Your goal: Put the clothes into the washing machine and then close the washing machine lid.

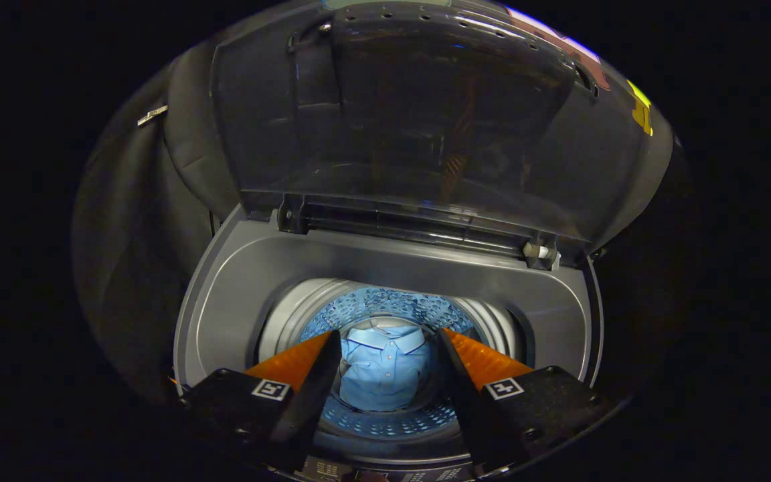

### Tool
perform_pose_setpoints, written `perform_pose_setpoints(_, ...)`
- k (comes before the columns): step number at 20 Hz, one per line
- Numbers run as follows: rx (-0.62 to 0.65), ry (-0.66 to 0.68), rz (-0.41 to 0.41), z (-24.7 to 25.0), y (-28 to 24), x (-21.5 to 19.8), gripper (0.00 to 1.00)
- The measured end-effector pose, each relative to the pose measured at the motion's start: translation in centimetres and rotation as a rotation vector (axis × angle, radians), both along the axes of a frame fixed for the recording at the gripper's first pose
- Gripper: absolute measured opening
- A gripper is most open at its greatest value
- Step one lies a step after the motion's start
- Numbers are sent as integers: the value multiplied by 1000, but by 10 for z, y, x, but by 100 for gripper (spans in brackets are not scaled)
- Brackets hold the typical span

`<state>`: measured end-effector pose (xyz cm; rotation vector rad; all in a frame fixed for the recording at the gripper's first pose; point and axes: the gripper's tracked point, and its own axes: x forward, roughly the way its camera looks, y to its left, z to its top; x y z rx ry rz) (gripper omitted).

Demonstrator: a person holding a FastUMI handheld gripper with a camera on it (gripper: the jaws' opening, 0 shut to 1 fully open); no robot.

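A light blue shirt [384, 371] lies at the bottom of the washing machine's drum [385, 304]. I see it through the gap between my fingers. My gripper [389, 341] hangs open above the drum's mouth, and nothing is between its fingers. The machine's grey top rim [238, 288] rings the drum. Its dark see-through lid [412, 114] stands raised upright at the back, held by hinges along the rim's far side.
The hinge block [541, 253] sits at the lid's right end. Dark cloth hangs behind and to the left of the machine. A strip of control panel [385, 474] shows at the machine's near edge, under my fingers.
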<state>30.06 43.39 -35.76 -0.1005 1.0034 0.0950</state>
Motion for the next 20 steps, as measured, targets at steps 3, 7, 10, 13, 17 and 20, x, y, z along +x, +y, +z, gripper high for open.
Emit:
perform_pose_setpoints(3, 11, -7, -14, 7, -1, -3, 98)
perform_pose_setpoints(7, 10, -16, -14, 16, -1, -6, 100)
perform_pose_setpoints(10, -4, -13, -20, 24, -3, -13, 100)
perform_pose_setpoints(13, 16, -36, -33, 43, -6, -13, 100)
perform_pose_setpoints(17, 42, -111, -44, 91, -10, -1, 99)
perform_pose_setpoints(20, 28, -177, -38, 135, -11, 11, 99)
